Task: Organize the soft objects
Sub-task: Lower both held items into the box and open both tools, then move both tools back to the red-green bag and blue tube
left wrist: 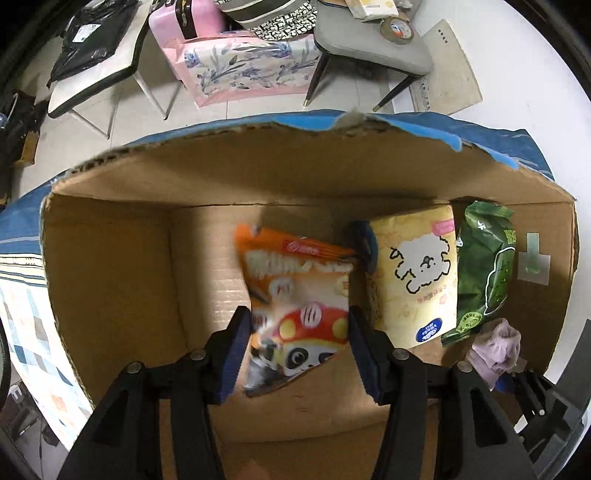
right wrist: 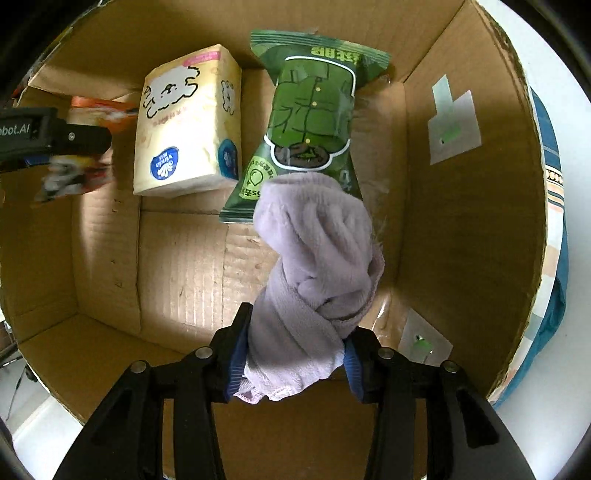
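Left gripper [left wrist: 300, 334] pinched an orange snack bag [left wrist: 295, 295] over the cardboard box [left wrist: 110, 258], its long axis running away from the fingers, bare floor lying left of the tissue pack [left wrist: 415, 275]. Right gripper [right wrist: 295, 350] clamped a lilac cloth [right wrist: 317, 280] above the green packet [right wrist: 314, 118], nearer the right wall.

Beyond the box, a grey cushioned chair [left wrist: 373, 48] stands on the pale tiled floor [left wrist: 258, 107], a roll of tape [left wrist: 397, 31] on its seat. Beside it sits a pink floral bag [left wrist: 247, 70]. A black-edged white surface [left wrist: 92, 77] carries black packets [left wrist: 92, 37].
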Available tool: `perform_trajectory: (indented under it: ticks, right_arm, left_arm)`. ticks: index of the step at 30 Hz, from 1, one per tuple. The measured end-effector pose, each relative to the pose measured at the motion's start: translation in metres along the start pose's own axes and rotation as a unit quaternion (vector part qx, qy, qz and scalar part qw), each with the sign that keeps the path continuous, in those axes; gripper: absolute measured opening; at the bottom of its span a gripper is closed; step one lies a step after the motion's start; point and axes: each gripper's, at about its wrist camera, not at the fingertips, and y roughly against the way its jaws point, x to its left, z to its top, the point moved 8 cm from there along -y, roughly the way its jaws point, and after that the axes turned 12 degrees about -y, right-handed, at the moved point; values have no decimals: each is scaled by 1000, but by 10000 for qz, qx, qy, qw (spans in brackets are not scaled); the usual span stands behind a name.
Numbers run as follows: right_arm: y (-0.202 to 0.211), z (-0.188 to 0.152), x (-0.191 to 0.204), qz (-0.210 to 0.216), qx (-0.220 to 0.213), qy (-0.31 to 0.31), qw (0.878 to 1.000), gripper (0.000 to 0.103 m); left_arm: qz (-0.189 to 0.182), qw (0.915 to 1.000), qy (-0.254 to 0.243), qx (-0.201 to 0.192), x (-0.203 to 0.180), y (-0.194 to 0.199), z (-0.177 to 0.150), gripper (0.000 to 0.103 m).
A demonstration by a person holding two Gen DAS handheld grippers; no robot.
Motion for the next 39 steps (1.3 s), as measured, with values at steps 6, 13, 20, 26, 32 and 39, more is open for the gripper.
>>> perform_trajectory:
  ticks: [6,13,20,26,32,39]
  right_arm:
    - [11,3,-1,130,10,-30,9999,63]
    - [36,1,3,174,-193,1,9997,75]
    - [72,-9,1,213,-713,-164,9971,97]
    - [99,-20,-6,288,-1209,-355,9916,103]
    - [113,-48,4,321,-1692,-395,9843,103]
    - [151,-84,5,424,-2252,-477,9722,103]
  left_arm:
    - [51,9998,40,-168,2,14,-1,62]
    - [137,9991,-5,-412,3,37,-8,62]
    - [376,9964,-61,-760,2,63,-32,90]
    - [654,9890,-111,-1324,-4,95,-67,100]
    - [855,9796,-116,-1813,-12,126,-101,100]
    - [751,9704,39,-2294,-25,159,-142,100]
